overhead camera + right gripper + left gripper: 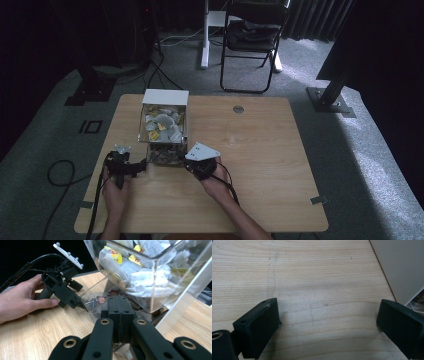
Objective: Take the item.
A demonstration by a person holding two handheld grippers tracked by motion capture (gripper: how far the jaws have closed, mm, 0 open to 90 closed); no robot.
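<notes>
The left hand (116, 192) comes in from the bench's (260, 165) near edge, close to its left corner, & lies flat on the wood. It holds the left tool (141, 166), which lies low & points right, at the bottom of the clear box (165, 131). In the left tool view its 2 black jaws stand wide apart w/ bare wood between them, so it's let go, w/ nothing in it. A grey wall of the box shows just past the right jaw.

The clear box stands near the far edge, left of the middle. Its top part is full of tea bags (140, 272). Its low part holds small dark packets (101, 300).

The right hand (216, 181) comes in from the near edge by the middle, wrist bent left. The right tool (119, 305) points at the box's low front. Its jaws are pressed tight together. I can't tell if sth thin is pinched between them.
</notes>
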